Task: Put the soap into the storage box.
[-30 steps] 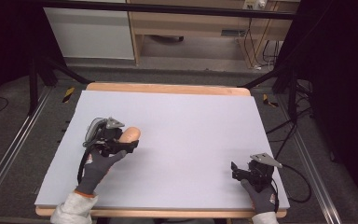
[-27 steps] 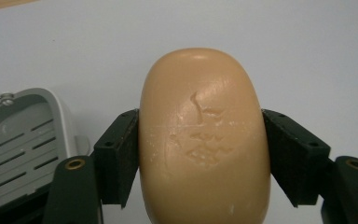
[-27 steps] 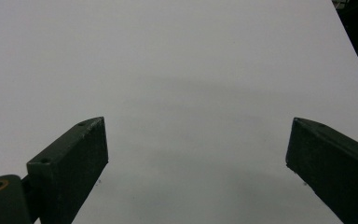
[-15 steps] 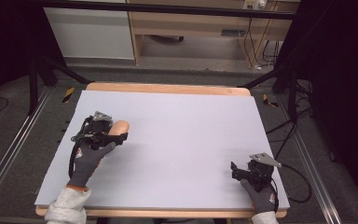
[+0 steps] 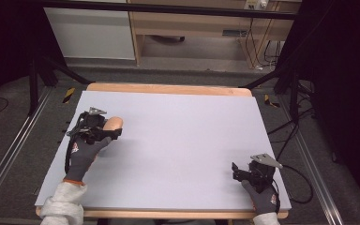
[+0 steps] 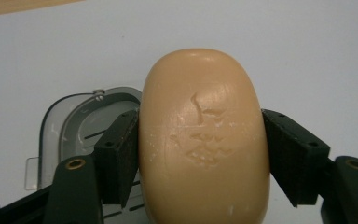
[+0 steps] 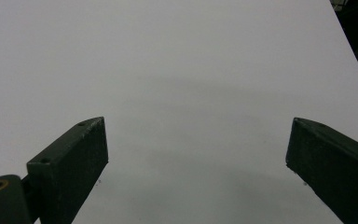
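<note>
Gripping a tan soap bar [image 6: 204, 140], the left gripper [image 5: 107, 132] has both jaws pressed on its sides, near the left edge of the table [image 5: 183, 140]. Stamped marks on the soap face, unreadable. Grey clear-rimmed soap dish [image 6: 77, 128] on the table behind it. Right gripper [image 5: 236, 172] rests at the near right corner, jaws spread wide, holding nothing.
</note>
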A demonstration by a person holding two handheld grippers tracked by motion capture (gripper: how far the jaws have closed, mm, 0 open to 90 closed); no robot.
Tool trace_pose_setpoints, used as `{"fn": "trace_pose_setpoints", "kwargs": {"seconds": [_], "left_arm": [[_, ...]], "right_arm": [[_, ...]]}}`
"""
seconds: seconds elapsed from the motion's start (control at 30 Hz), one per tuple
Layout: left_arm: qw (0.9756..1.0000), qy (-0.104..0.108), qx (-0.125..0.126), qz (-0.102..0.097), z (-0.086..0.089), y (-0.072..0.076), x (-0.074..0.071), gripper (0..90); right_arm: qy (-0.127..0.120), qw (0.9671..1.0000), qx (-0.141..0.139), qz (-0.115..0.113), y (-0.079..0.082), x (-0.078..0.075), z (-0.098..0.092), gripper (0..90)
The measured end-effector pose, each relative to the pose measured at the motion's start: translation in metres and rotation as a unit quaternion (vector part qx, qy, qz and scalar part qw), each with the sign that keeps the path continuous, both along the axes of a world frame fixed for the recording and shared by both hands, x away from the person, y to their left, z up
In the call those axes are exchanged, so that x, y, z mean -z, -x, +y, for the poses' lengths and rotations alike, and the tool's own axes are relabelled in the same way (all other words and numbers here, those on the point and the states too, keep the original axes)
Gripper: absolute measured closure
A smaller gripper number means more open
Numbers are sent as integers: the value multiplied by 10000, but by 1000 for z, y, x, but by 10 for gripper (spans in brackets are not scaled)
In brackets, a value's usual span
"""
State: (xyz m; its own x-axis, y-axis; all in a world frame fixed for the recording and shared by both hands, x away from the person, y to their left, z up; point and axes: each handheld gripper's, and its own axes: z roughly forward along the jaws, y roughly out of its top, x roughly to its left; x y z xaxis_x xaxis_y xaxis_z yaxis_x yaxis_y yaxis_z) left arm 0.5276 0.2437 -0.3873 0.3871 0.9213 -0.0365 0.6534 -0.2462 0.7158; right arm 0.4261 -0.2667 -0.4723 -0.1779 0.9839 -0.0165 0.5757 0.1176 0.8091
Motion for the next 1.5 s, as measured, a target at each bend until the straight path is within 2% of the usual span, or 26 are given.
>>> {"fn": "trace_pose_setpoints", "kwargs": {"seconds": [0.27, 0.73, 1.0, 1.2, 1.33, 1.5], "left_arm": [[9996, -149, -203, 102, 13, -8, 3, 314], [9981, -218, -486, 317, 38, -14, 21, 315], [9975, -214, -539, 398, 42, -16, 30, 315], [9977, -181, -527, 392, 41, -17, 30, 315], [9979, -70, -476, 427, 40, -18, 33, 314], [9978, -140, -475, 445, 38, -19, 32, 310]], "right_arm": [[-4, 10000, 6, 12, 0, 0, 0, 58], [15, 10000, -18, 29, -1, 1, 2, 58], [40, 10000, -46, 46, -2, 2, 3, 58], [42, 10000, -48, 45, -2, 2, 3, 58], [45, 10000, -46, 39, -2, 2, 3, 58], [46, 10000, -50, 40, -2, 2, 3, 58]]}}
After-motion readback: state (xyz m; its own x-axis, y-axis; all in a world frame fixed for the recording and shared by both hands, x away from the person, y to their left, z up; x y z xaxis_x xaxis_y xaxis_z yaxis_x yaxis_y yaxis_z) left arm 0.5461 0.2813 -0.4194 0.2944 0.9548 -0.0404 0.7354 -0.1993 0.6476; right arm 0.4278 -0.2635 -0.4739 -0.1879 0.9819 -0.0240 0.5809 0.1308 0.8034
